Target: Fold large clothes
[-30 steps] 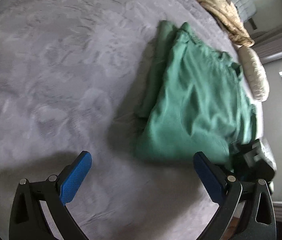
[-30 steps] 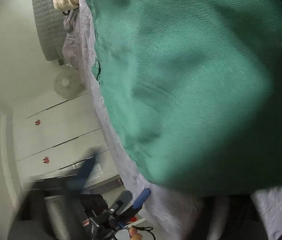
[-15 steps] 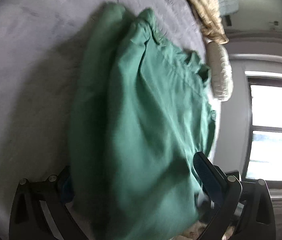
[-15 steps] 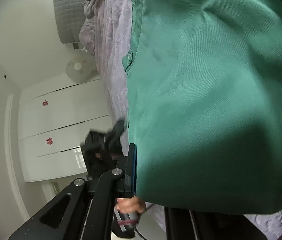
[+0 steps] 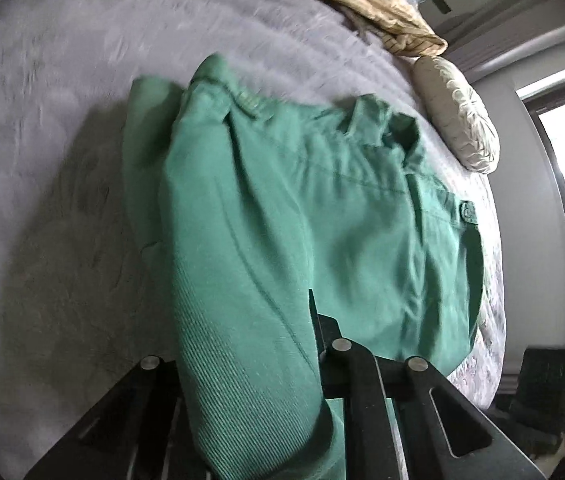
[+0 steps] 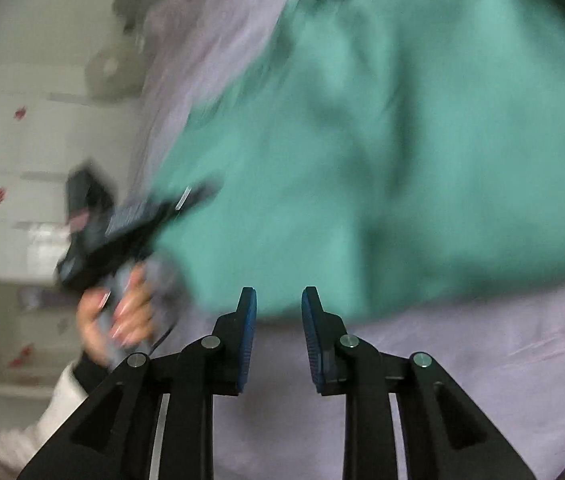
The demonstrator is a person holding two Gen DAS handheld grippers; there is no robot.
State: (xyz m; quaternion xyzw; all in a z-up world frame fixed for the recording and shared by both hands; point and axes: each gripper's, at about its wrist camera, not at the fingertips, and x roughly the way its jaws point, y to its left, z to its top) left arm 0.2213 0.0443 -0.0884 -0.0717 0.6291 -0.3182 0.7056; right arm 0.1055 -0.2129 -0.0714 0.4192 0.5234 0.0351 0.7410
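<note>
Grippers and green trousers on the bed

Left gripper (image 5: 242, 344): jaws closing, a thick fold of the green trousers (image 5: 322, 208) bunched between them. Right gripper (image 6: 278, 320): jaws opening, blue pads a little apart, nothing between them, only lilac bedspread (image 6: 462, 380) beneath.

Trousers: folded, lying near the bed's edge by the window side, waistband and button toward a cream pillow (image 5: 462, 120). Tan cloth (image 5: 362, 4): crumpled at the far edge. Left hand (image 6: 118, 312): blurred, grips its gripper's handle.
</note>
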